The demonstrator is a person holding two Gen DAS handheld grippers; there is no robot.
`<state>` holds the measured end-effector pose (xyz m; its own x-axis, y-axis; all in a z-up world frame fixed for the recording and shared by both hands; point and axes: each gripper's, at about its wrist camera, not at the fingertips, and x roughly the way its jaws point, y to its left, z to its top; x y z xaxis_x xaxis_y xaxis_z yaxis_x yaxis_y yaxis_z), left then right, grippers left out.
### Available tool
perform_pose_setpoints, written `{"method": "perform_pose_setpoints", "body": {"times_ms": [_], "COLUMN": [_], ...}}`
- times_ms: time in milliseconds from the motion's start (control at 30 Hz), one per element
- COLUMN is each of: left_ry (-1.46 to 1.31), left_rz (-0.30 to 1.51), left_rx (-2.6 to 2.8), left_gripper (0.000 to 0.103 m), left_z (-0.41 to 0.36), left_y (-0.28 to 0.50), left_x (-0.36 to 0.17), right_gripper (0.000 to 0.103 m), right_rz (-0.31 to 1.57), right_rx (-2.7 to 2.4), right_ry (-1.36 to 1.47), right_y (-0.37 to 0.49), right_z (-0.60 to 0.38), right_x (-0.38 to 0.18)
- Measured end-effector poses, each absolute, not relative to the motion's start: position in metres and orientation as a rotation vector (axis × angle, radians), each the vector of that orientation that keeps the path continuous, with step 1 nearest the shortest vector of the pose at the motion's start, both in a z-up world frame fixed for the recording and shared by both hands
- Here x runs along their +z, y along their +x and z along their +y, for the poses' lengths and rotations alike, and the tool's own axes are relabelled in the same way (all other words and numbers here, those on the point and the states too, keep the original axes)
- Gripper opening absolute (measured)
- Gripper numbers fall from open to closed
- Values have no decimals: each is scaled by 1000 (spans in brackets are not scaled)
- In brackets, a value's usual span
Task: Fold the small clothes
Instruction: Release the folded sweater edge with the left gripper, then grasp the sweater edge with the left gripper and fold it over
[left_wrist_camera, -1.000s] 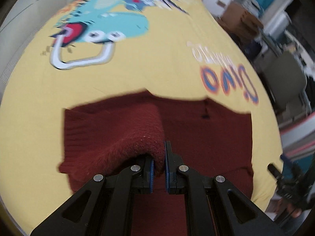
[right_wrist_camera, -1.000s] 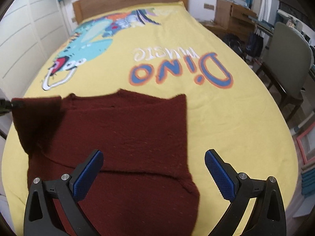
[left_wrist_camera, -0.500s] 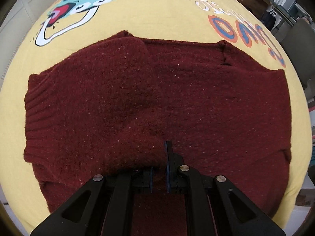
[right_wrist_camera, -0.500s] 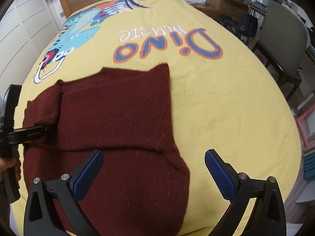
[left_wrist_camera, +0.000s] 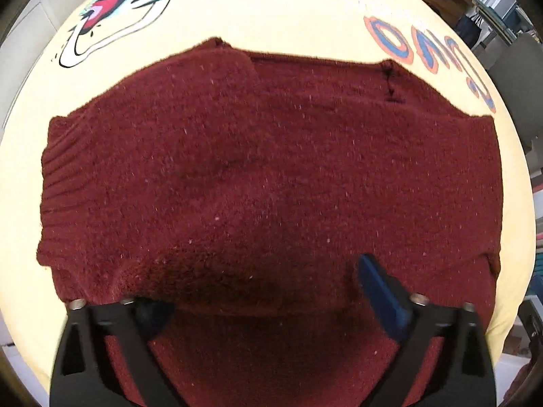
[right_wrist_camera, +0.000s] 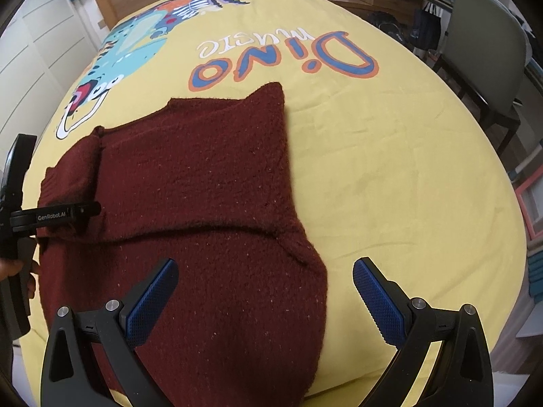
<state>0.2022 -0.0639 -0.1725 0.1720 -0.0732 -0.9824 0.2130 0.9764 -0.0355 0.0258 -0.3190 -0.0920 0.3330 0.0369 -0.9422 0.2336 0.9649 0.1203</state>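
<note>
- My left gripper (left_wrist_camera: 268, 288) sits low over the near-left part of the dark red knitted sweater (left_wrist_camera: 271, 169); its jaws are spread wide and hold nothing, with the left pad tucked under a folded sleeve.
- The sweater lies flat on the yellow bed sheet with a dinosaur print (right_wrist_camera: 373, 135), near the bed's front edge, its left sleeve folded across the body.
- My right gripper (right_wrist_camera: 264, 291) hovers above the sweater's near-right edge, jaws wide apart, gripping nothing.
- A grey upholstered chair (right_wrist_camera: 482, 40) stands beside the bed's right edge.

A yellow dinosaur-print bedspread (right_wrist_camera: 390, 156) covers the bed; wooden headboard (right_wrist_camera: 112, 0) at eleven o'clock, grey chair (right_wrist_camera: 482, 44) at two.
</note>
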Motion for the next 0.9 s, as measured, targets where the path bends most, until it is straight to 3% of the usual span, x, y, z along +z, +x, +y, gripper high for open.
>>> {"method": "perform_pose_setpoints", "body": {"times_ms": [400, 900], "left_ry": [155, 106], "left_rz": [1368, 1374], "left_rx": [-299, -150], "left_gripper": [102, 101], "left_z": [-37, 81], "left_y": [177, 164], "left_x": [-140, -165], "right_gripper": [102, 102], "right_rz": [1227, 1275], "right_rx": [-122, -89], "right_ry": [258, 240], "right_y": [23, 26], "right_z": [-322, -295], "right_x": [-91, -105]}}
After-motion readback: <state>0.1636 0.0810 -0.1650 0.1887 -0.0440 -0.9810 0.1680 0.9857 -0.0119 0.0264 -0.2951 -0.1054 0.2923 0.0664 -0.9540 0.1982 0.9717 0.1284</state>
